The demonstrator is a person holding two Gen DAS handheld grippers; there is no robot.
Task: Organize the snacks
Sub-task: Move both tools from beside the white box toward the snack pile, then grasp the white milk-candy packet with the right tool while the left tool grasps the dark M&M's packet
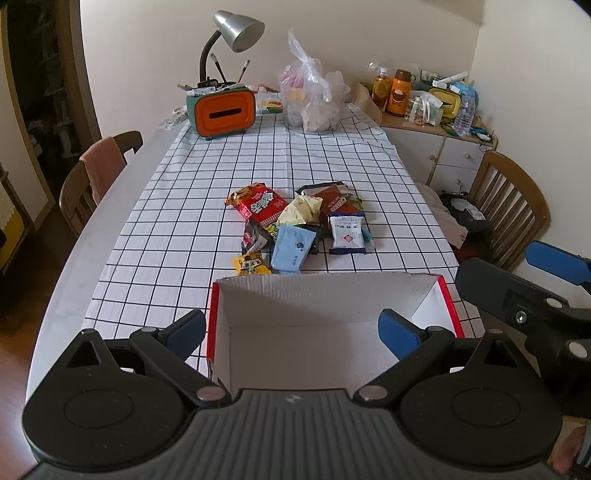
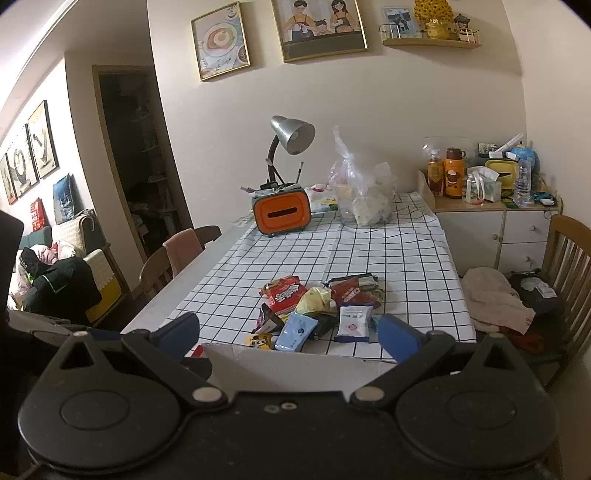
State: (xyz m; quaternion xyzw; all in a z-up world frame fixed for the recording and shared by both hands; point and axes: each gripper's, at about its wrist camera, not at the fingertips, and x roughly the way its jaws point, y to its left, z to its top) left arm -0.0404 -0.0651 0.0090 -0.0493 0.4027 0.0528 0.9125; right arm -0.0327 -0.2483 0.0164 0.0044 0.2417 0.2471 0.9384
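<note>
While both tools, left tool (image 1: pixel 291 332) and right tool (image 2: pixel 290 332), hang released, box (image 1: pixel 332 295) on near desk (image 1: pixel 177 221) sits empty, snack pile (image 1: pixel 295 225) beyond untouched, everything left.

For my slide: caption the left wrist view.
Open left gripper above empty red-edged white cardboard box, colourful snack packets beyond.

Desk lamp (image 1: pixel 236 27), orange tissue box (image 1: pixel 225 112), plastic bag (image 1: pixel 312 99), wooden chair (image 1: pixel 508 206)
</note>
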